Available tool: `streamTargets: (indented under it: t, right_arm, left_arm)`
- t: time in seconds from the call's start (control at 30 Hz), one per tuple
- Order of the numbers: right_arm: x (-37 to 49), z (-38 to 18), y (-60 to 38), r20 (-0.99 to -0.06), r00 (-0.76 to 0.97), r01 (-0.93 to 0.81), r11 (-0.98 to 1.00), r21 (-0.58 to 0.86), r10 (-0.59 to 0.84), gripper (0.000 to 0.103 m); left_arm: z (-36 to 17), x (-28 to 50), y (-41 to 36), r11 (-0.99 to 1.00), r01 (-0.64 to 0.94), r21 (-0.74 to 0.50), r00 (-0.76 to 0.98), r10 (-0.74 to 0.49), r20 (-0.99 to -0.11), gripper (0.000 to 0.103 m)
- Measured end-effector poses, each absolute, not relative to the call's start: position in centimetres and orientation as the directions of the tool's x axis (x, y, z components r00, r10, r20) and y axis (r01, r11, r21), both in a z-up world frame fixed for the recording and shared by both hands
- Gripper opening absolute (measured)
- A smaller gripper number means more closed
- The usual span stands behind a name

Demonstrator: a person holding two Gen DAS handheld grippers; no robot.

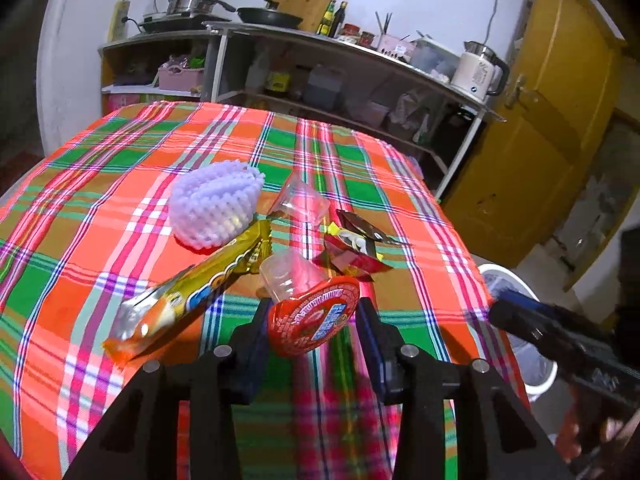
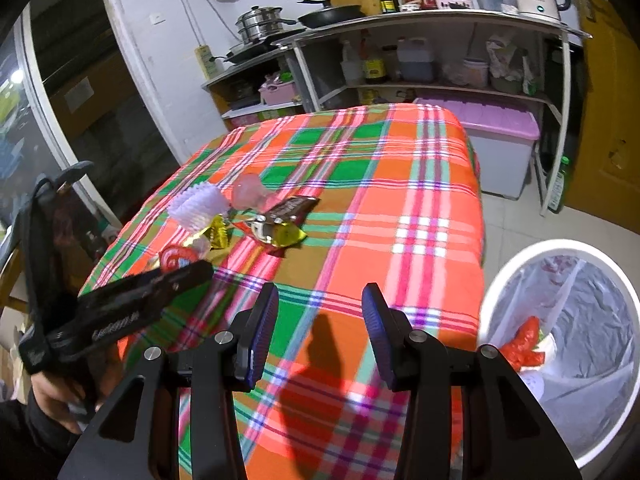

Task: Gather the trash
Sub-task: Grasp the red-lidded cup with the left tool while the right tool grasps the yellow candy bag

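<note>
Red-lidded cup (image 1: 312,320) lies on the bench (image 1: 120,184) between the released left tool (image 1: 314,312) fingers. Right tool (image 2: 320,312): released, holding nothing, beside bin (image 2: 500,280).

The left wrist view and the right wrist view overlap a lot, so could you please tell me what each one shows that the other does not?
Only the left wrist view shows the long gold wrapper at full length and the left gripper open around the red-lidded jelly cup.

Only the right wrist view shows the inside of the white bin, lined and holding red trash, plus the pink-lidded storage box and the open, empty right gripper.

Both show the plaid tablecloth, the white foam net and the brown wrapper.
</note>
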State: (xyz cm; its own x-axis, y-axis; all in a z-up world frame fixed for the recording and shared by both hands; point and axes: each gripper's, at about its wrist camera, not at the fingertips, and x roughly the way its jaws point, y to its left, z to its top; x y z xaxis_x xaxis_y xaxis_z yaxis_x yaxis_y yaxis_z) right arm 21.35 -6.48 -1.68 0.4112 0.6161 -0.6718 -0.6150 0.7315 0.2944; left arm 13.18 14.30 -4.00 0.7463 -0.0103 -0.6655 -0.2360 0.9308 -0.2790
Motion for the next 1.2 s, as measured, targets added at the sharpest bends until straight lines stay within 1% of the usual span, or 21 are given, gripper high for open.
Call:
streamTargets:
  t: [0.27, 0.63, 0.87, 0.97, 1.0, 1.03, 1.07, 1.13, 1.17, 1.2]
  right_arm:
    - [22.6, -2.5, -2.5, -0.688, 0.351, -0.644, 0.697, 0.315, 0.635, 0.045]
    - [24.1, -4.1, 3.6, -0.741, 0.359, -0.726, 0.669, 0.161, 0.568, 0.045]
    - [25.2, -4.4, 5.1, -0.754, 0.371, -0.734, 0.669, 0.119, 0.542, 0.045]
    - [25.5, -4.8, 5.3, -0.764, 0.359, -0.732, 0.669, 0.126, 0.537, 0.045]
    - [25.4, -4.8, 5.3, -0.762, 0.358, -0.734, 0.667, 0.128, 0.539, 0.044]
    - [25.4, -4.7, 5.4, -0.76, 0.361, -0.736, 0.666, 0.124, 0.54, 0.039]
    - [25.3, -4.7, 5.4, -0.759, 0.362, -0.737, 0.665, 0.122, 0.541, 0.037]
    - [25.1, -4.5, 5.2, -0.754, 0.36, -0.736, 0.664, 0.132, 0.55, 0.036]
    - [24.9, -4.5, 5.1, -0.752, 0.357, -0.736, 0.663, 0.139, 0.554, 0.03]
    - [24.7, -4.4, 4.9, -0.751, 0.356, -0.734, 0.664, 0.143, 0.555, 0.03]
  left_arm:
    - [-4.1, 10.7, 15.7, 0.922, -0.229, -0.312, 0.762, -0.03, -0.647, 0.041]
    - [-4.7, 9.6, 17.4, 0.912, -0.224, -0.344, 0.769, -0.051, -0.638, 0.041]
    - [-4.9, 9.7, 17.7, 0.909, -0.218, -0.356, 0.769, -0.065, -0.636, 0.041]
    - [-5.1, 9.8, 17.9, 0.908, -0.217, -0.359, 0.768, -0.068, -0.637, 0.041]
    - [-5.1, 9.8, 17.8, 0.908, -0.217, -0.358, 0.767, -0.068, -0.637, 0.041]
    - [-5.1, 9.8, 17.7, 0.908, -0.217, -0.358, 0.767, -0.068, -0.638, 0.041]
    - [-5.1, 9.7, 17.7, 0.908, -0.217, -0.358, 0.767, -0.068, -0.638, 0.041]
    - [-5.1, 9.7, 17.6, 0.909, -0.217, -0.356, 0.767, -0.066, -0.638, 0.041]
    - [-5.0, 9.7, 17.6, 0.909, -0.217, -0.356, 0.768, -0.066, -0.637, 0.041]
    - [-5.0, 9.7, 17.6, 0.91, -0.217, -0.355, 0.768, -0.066, -0.637, 0.041]
